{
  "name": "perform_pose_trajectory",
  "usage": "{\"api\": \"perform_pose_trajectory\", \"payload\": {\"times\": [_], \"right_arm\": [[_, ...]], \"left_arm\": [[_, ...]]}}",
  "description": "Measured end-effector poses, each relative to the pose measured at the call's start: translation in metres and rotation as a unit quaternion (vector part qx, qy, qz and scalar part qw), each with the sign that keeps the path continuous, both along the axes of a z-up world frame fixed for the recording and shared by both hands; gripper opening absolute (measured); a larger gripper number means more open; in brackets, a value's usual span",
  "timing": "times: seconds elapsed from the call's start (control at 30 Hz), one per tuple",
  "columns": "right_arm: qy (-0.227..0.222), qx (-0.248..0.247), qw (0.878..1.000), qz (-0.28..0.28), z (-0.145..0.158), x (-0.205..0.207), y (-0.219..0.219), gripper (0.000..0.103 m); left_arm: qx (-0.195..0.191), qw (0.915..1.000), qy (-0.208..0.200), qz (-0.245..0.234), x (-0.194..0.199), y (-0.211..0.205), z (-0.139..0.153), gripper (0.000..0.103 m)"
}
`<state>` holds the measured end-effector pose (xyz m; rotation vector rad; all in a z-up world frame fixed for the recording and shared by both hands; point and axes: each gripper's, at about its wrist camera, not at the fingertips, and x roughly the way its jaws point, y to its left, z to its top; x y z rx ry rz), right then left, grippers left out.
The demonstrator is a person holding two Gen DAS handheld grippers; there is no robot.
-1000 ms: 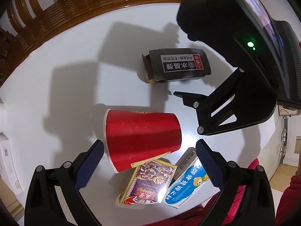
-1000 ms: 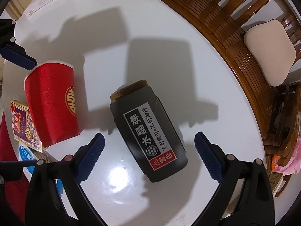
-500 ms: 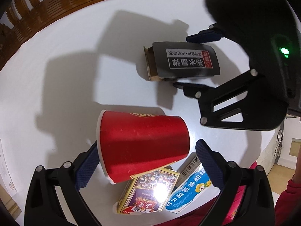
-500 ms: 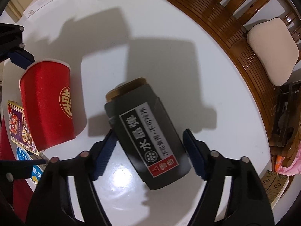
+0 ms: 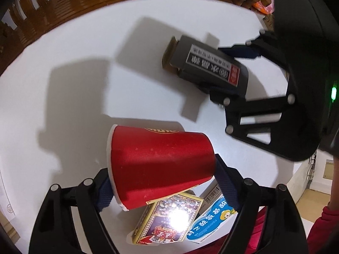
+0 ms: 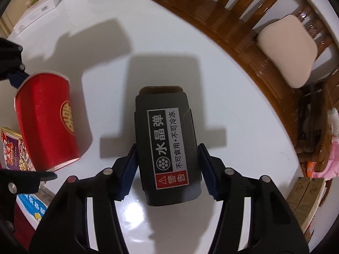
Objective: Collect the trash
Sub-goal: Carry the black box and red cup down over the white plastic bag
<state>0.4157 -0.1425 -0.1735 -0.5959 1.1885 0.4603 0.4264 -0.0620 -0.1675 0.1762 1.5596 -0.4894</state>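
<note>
A red paper cup [image 5: 161, 165] lies on its side on the white round table [image 5: 74, 89]. My left gripper [image 5: 163, 188] is shut on the cup, one blue pad at its rim and one at its base. The cup also shows in the right wrist view [image 6: 46, 122]. A black box with a white label [image 6: 167, 148] is held between the blue pads of my right gripper [image 6: 167, 169], which is shut on it and holds it lifted off the table. The box and right gripper also show in the left wrist view [image 5: 209, 67].
A yellow picture box [image 5: 167, 220] and a blue-and-white box [image 5: 209, 218] lie under the cup at the near table edge. Wooden chairs [image 6: 243, 25] ring the far edge, one with a beige cushion [image 6: 288, 48]. White boxes [image 6: 36, 10] sit at the far left.
Both grippers have closed: the left on the red cup, the right on the black box. The black box has turned and lifted off the table.
</note>
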Motion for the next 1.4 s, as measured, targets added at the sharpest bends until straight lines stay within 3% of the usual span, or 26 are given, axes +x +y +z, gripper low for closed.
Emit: {"api": "perform_pose_trajectory", "payload": {"times": [0.2,0.33,0.5,0.63,0.73,0.83,1.1,1.4], "right_arm": [[-0.054,0.028,0.997,-0.052,0.023,-0.021,-0.010,0.054],[-0.089,0.018,0.992,-0.084,0.034,-0.036,-0.015,0.054],[-0.123,0.045,0.985,-0.114,0.070,-0.064,-0.024,0.054],[-0.140,0.087,0.980,-0.112,0.110,-0.117,-0.020,0.054],[-0.130,0.125,0.977,-0.117,0.130,-0.154,-0.020,0.054],[-0.149,0.114,0.976,-0.112,0.142,-0.189,-0.013,0.054],[-0.156,0.143,0.970,-0.115,0.143,-0.290,0.011,0.054],[-0.169,0.127,0.970,-0.124,0.114,-0.365,0.024,0.054]], "left_arm": [[-0.016,0.9994,-0.027,0.015,-0.001,0.012,0.015,0.079],[-0.013,0.9987,-0.044,0.021,-0.010,0.023,0.027,0.079],[-0.018,0.9971,-0.067,0.030,-0.025,0.035,0.053,0.079],[-0.010,0.9929,-0.114,0.032,-0.061,0.046,0.082,0.079],[-0.006,0.9897,-0.139,0.033,-0.092,0.055,0.098,0.079],[-0.006,0.9849,-0.168,0.042,-0.132,0.068,0.111,0.079],[0.008,0.9679,-0.244,0.060,-0.242,0.078,0.116,0.079],[0.005,0.9653,-0.257,0.046,-0.329,0.063,0.079,0.079]]}}
